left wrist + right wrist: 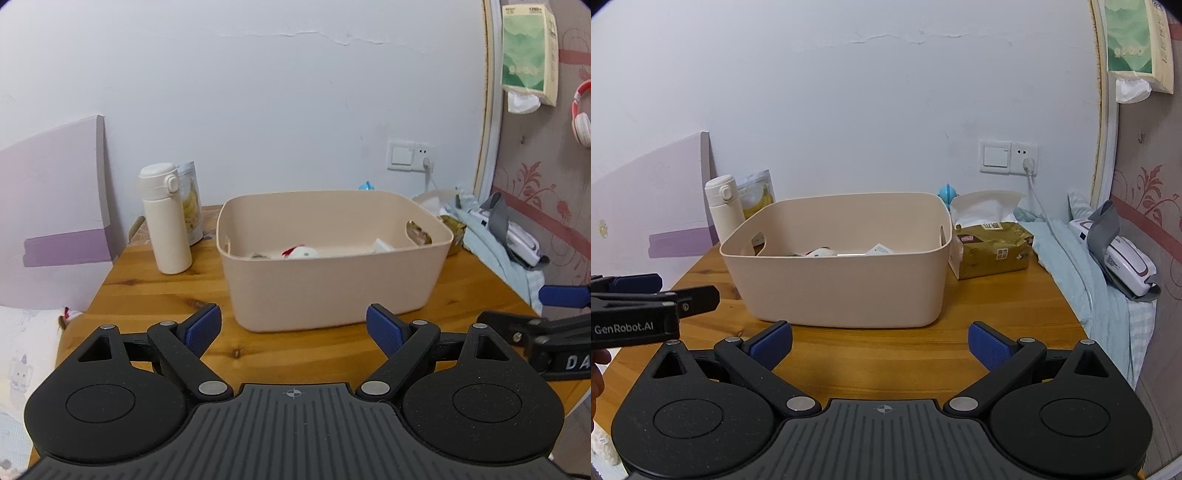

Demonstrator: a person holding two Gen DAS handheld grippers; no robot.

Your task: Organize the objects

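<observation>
A beige plastic bin (332, 280) (842, 291) with handle cut-outs stands on the wooden table (147, 295) (879, 354). Inside lie a small white and red plush toy (301, 252) (822, 252) and a white packet (880, 250). A white thermos bottle (166, 218) (723, 208) stands left of the bin, with a banana-print pouch (192, 210) (759, 195) behind it. My left gripper (293, 326) is open and empty just in front of the bin. My right gripper (881, 347) is open and empty, also in front of the bin.
A gold tissue pack (993, 247) sits right of the bin. A light blue cloth (1082, 266) and a white device with a grey strap (1123, 258) lie at the right edge. A small blue toy (947, 194) stands behind the bin. A wall socket with a cable (1028, 162) is behind.
</observation>
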